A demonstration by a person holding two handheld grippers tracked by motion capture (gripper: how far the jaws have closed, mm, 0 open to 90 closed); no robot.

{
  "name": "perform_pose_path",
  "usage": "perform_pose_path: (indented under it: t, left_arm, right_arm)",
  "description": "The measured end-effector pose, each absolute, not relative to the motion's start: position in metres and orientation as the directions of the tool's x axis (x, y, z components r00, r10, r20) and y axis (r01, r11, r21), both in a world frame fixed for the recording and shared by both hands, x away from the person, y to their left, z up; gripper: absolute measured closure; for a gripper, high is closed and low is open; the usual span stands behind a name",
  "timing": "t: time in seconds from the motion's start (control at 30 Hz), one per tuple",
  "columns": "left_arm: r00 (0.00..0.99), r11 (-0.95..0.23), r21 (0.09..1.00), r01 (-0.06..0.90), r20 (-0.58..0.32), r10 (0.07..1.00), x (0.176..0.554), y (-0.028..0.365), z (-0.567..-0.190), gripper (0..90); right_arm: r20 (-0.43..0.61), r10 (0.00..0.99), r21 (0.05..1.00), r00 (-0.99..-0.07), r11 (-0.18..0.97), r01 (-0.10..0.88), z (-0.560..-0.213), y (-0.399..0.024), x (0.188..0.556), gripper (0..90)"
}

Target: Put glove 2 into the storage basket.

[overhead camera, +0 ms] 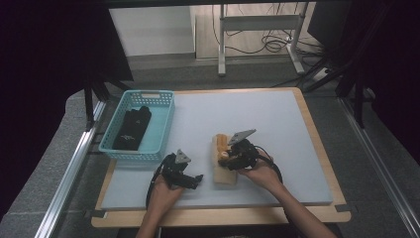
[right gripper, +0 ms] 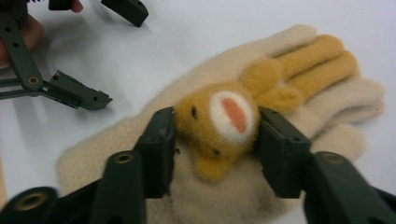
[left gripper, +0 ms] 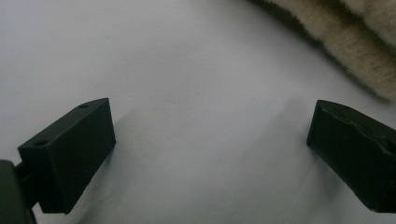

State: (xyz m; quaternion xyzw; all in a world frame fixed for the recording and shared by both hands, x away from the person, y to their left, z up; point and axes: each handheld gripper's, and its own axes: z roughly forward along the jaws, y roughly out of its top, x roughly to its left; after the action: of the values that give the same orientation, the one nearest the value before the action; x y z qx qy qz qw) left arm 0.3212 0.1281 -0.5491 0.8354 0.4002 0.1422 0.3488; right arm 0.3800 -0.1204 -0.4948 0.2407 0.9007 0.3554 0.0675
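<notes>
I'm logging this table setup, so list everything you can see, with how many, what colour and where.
Glove: one, cream with a mustard bear face and ears on it, lying flat on the mat near the front, right of centre.
Basket: one, turquoise plastic, at the mat's left edge.
Dark fabric item: one, black, inside the basket; what it is I cannot tell.
Mat: one, pale grey-white, covering the table.
Table: one, light wood, showing around the mat.
Metal stand: one, grey, on the floor behind the table, with cables.
Left gripper: one, black, jaws open over bare mat beside the glove.
Right gripper: one, black, jaws either side of the bear face.
</notes>
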Motion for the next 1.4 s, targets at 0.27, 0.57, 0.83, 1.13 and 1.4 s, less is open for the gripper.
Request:
perform_pose_path:
  t: [0.27,0.57,0.83,1.13,1.4]
  left_arm:
    - [0.636,-0.433,0.697,0.572,-0.044,0.77,0.321,0.128,-0.549,1.3]
    - [0.639,-0.437,0.695,0.571,-0.042,0.768,0.321,0.128,-0.549,1.3]
    - [0.64,-0.438,0.695,0.571,-0.042,0.768,0.321,0.128,-0.549,1.4]
    - [0.613,-0.427,0.693,0.58,-0.028,0.789,0.313,0.136,-0.548,1.1]
    - [0.568,-0.383,0.7,0.603,-0.039,0.822,0.302,0.156,-0.55,2.0]
  right_arm:
    - [0.06,0.527,0.74,-0.848,0.546,0.392,-0.479,-0.144,0.386,35.8]
    - [0.06,0.55,0.736,-0.833,0.54,0.409,-0.487,-0.177,0.387,66.4]
    - [0.078,0.53,0.723,-0.844,0.553,0.414,-0.504,-0.187,0.375,82.9]
    - [0.063,0.503,0.731,-0.862,0.565,0.383,-0.515,-0.189,0.359,87.2]
    - [0.053,0.471,0.712,-0.881,0.6,0.364,-0.524,-0.182,0.347,87.6]
